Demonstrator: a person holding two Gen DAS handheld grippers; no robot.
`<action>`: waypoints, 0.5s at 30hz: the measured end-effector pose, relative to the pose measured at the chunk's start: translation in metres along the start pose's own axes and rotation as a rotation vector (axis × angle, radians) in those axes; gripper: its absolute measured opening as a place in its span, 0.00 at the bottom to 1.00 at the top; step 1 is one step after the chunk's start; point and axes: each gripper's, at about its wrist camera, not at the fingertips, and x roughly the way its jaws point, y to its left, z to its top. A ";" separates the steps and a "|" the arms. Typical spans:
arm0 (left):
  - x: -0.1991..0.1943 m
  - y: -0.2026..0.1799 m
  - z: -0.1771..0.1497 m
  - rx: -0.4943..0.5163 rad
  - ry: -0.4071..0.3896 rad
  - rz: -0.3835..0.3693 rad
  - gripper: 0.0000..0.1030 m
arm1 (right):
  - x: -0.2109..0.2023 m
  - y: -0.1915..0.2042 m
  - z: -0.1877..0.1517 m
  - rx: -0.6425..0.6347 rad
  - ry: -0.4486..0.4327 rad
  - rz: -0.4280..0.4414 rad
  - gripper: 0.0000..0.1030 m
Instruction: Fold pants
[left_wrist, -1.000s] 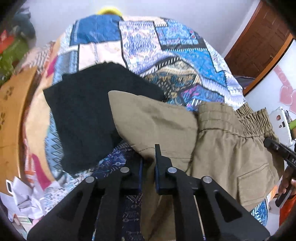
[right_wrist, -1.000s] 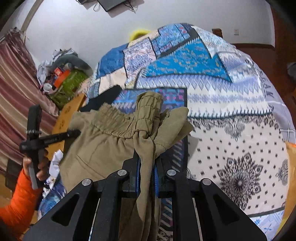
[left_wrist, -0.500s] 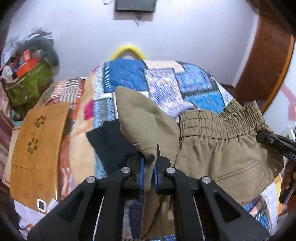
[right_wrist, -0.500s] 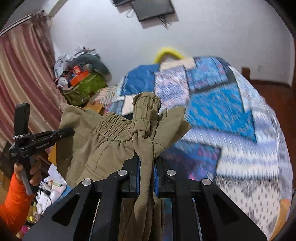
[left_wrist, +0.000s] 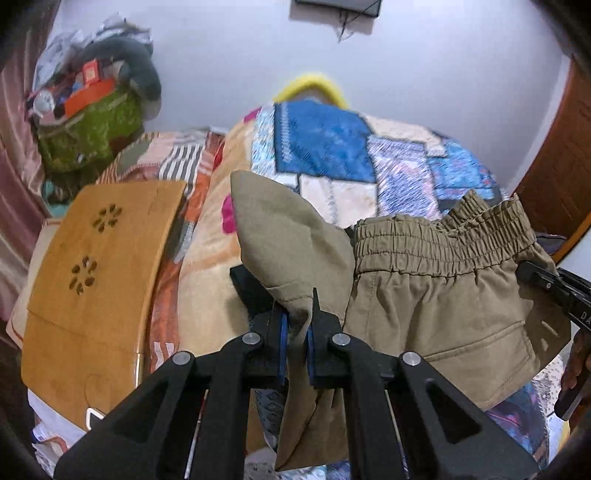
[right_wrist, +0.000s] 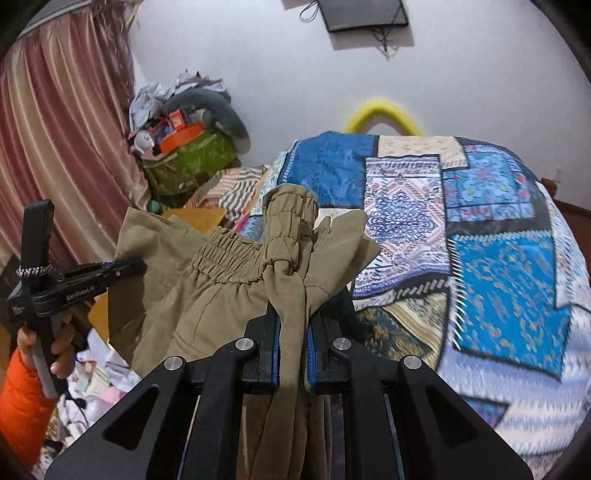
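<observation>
My left hand-held gripper (left_wrist: 297, 328) and right hand-held gripper (right_wrist: 291, 332) are each clamped on the khaki pants (left_wrist: 436, 295), held up in the air above the near edge of the bed (right_wrist: 498, 236). The bunched elastic waistband (right_wrist: 290, 221) looks thick; it could slip free and drop unevenly.

Left gripper (left_wrist: 296, 328) pinches khaki pants (left_wrist: 436, 306); right gripper (left_wrist: 546, 284) grips them at 3 o'clock, above the quilt (left_wrist: 332, 147).
</observation>
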 end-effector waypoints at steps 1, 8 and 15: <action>0.012 0.002 0.000 -0.002 0.019 0.002 0.08 | 0.012 -0.002 0.000 -0.004 0.015 -0.004 0.09; 0.090 0.015 -0.015 -0.034 0.155 0.020 0.08 | 0.070 -0.020 -0.010 -0.010 0.132 -0.068 0.10; 0.138 0.025 -0.041 -0.029 0.236 0.099 0.18 | 0.089 -0.027 -0.039 -0.116 0.231 -0.197 0.21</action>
